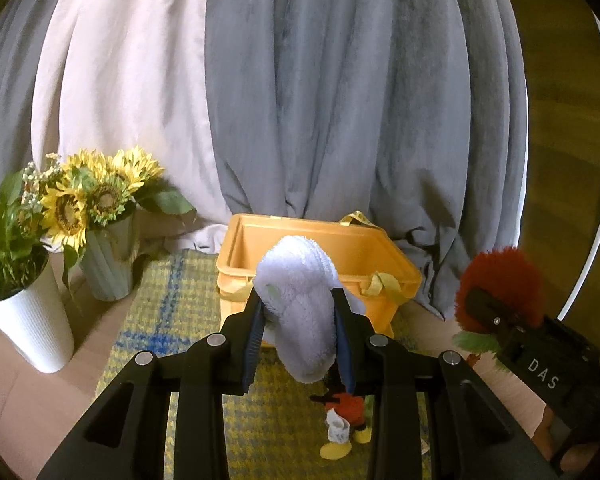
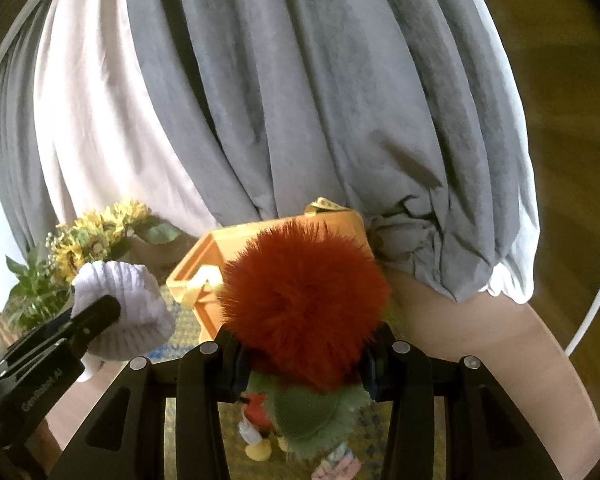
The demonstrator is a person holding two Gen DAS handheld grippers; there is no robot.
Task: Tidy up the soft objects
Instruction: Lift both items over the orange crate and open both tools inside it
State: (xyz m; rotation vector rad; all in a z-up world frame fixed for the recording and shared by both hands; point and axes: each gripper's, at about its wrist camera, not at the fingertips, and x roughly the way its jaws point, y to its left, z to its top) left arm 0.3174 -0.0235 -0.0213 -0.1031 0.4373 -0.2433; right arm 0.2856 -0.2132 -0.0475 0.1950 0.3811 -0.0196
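Clamping white towel (image 1: 300, 304) in left gripper (image 1: 300, 320), right gripper (image 2: 300, 364) squeezing red pompom (image 2: 304, 300)

home | draped curtains (image 1: 340, 100) | sunflower vases (image 1: 104, 256) | woven mat (image 1: 172, 312)

Counting what is showing across the two wrist views

Two hand-held grippers are working: the left hand-held gripper (image 1: 299, 322) and the right hand-held gripper (image 2: 304, 364). Three soft toys are showing: one white plush (image 1: 300, 300), one red-and-green fuzzy plush (image 2: 304, 300) and one small red figure (image 1: 344, 420). One yellow bin (image 1: 364, 252), two vases, a white vase (image 1: 32, 320) and a grey-green vase (image 1: 108, 264), and one checked mat (image 1: 172, 308) are sitting there.
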